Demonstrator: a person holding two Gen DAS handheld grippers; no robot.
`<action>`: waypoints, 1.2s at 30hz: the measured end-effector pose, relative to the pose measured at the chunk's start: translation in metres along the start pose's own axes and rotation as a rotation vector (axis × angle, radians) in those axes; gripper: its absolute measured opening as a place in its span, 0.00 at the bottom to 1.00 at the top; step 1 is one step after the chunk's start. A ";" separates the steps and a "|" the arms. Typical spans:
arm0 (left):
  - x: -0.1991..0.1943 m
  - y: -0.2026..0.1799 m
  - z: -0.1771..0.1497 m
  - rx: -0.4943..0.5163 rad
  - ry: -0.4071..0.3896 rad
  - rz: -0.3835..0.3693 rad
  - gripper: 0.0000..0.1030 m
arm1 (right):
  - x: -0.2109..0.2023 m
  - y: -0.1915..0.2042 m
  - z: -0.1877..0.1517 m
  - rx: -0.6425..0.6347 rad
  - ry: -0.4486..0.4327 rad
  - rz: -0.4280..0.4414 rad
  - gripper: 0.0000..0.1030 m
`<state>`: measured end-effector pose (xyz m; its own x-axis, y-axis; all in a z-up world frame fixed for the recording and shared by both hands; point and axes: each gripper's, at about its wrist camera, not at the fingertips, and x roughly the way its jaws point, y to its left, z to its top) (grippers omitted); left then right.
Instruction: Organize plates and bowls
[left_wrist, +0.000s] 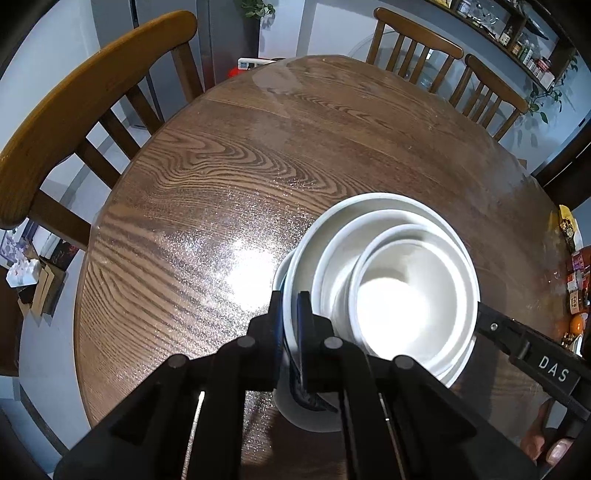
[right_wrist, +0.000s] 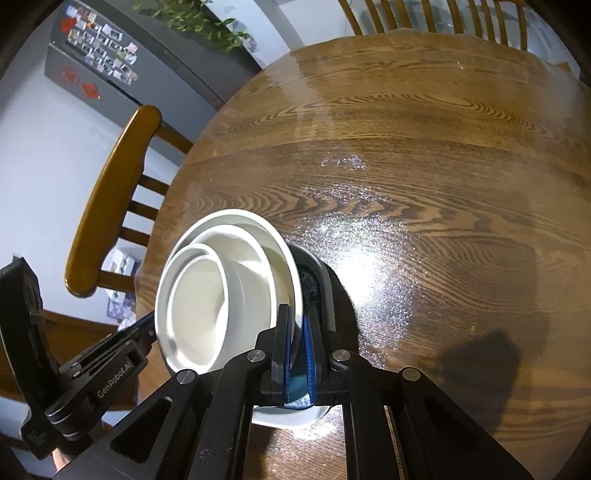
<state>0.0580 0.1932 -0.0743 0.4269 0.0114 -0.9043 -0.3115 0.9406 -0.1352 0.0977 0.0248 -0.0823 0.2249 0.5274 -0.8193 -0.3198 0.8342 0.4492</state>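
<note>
Bowls (left_wrist: 399, 280) nested, save room. Left tool (left_wrist: 290, 325), right tool (right_wrist: 297, 339) each pinch stack rim, steady lift over surface (right_wrist: 424, 166).

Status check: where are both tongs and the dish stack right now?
Left tongs shut on stack rim. Right tongs shut on opposite rim. Nested white dishes held between both over wooden table. Nothing in the way nearby.
</note>
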 end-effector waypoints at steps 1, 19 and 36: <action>0.000 0.000 0.000 0.000 0.000 -0.001 0.02 | 0.000 -0.001 0.000 -0.001 0.000 -0.001 0.09; -0.008 0.018 -0.006 -0.029 -0.047 0.038 0.62 | -0.024 0.000 -0.004 -0.063 -0.138 -0.121 0.09; -0.059 0.019 -0.058 0.075 -0.214 0.094 0.99 | -0.066 0.022 -0.066 -0.338 -0.170 -0.087 0.73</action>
<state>-0.0219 0.1907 -0.0470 0.5717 0.1639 -0.8039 -0.2977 0.9545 -0.0171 0.0152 -0.0020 -0.0419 0.4049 0.4993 -0.7660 -0.5714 0.7922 0.2143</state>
